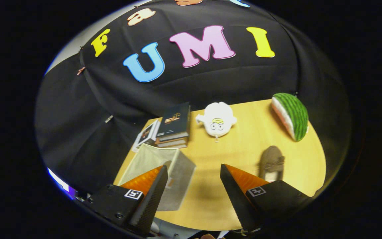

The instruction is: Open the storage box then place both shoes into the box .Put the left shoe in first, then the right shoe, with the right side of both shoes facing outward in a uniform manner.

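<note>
Tool (194,171) wide apart — empty, storage box (164,172) behind left finger, brown shoe (271,162) beyond right finger

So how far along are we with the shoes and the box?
Done: the grey storage box looks open, its top showing an empty-looking interior, though part is hidden behind the left finger. In hand: nothing; the gripper is open above bare table. Left: one brown shoe sits on the table beside the right finger; both shoes need boxing.
</note>
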The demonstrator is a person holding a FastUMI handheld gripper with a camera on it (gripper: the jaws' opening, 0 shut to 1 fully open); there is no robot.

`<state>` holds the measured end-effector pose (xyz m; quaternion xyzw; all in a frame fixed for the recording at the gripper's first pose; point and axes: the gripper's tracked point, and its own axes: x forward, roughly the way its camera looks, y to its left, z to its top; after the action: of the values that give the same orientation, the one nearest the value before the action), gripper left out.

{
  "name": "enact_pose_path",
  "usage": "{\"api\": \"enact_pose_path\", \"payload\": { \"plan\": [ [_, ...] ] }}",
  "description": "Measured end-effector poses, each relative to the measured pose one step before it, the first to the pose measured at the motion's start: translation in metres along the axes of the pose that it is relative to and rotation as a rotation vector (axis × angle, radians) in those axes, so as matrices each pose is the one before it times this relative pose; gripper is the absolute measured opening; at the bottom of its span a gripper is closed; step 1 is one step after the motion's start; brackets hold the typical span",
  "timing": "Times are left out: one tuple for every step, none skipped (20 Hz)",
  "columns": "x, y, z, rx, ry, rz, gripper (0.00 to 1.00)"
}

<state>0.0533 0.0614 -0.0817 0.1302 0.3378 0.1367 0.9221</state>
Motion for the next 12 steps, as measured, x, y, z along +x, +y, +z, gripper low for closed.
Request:
{"api": "enact_pose_path", "payload": {
  "plan": [
    [-0.00242,-0.02097,-0.00323,-0.01136,0.00654,-0.02656,0.98],
    [-0.00044,-0.01877,-0.00320,-0.00410,0.00365,-0.01929,0.98],
    [0.00063,-0.01857,-0.00483,-0.00361,0.00962,-0.02053,0.99],
    [0.00110,-0.01841,-0.00578,-0.00503,0.01333,-0.01994,0.98],
    [0.00198,-0.01683,-0.00729,-0.00503,0.01517,-0.01625,0.98],
    [0.00196,-0.01596,-0.00678,-0.00899,0.01572,-0.01496,0.98],
    [0.00488,-0.01733,-0.00853,-0.01619,0.01651,-0.02214,0.98],
    [0.00647,-0.01861,-0.01025,-0.02094,0.01801,-0.03021,0.98],
    [0.00567,-0.01700,-0.01160,-0.01365,0.02868,-0.02509,0.98],
    [0.00840,-0.01016,-0.01249,-0.00417,0.02404,-0.00822,0.99],
    [0.00781,-0.00904,-0.01034,0.00306,0.02184,-0.00584,0.99],
    [0.00726,-0.00812,-0.00828,0.00903,0.01796,-0.00037,0.99]
  ]
}}
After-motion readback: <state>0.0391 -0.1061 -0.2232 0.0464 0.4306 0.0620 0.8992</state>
